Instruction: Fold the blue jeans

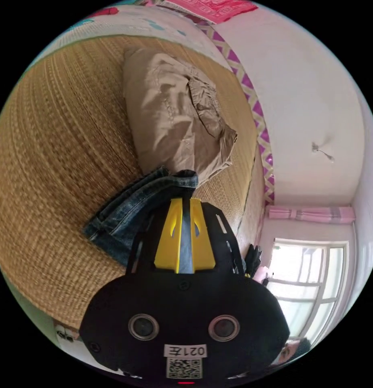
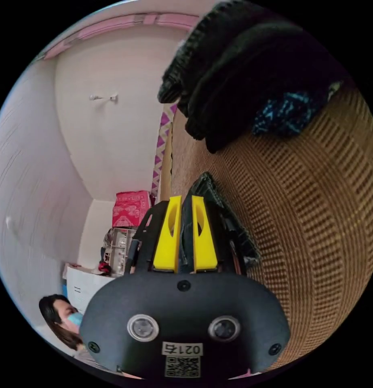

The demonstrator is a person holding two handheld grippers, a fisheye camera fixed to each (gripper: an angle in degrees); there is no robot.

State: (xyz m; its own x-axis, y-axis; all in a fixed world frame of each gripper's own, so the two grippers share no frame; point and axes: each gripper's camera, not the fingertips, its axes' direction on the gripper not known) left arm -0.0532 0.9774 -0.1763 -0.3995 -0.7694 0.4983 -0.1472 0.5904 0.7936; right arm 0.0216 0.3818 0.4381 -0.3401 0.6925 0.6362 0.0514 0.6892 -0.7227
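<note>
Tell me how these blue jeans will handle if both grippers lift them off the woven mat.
The blue jeans look floppy: they lie bunched in soft folds, so unheld parts will probably sag. The thick seamed denim suggests some weight for its size. Cloth sits pinched in the left gripper and right gripper, so slipping seems unlikely.

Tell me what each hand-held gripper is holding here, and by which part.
Left hand-held gripper is shut on the jeans, pinching a thick folded edge. Right hand-held gripper is shut on dark denim at an edge; which part of the jeans cannot be told.
</note>
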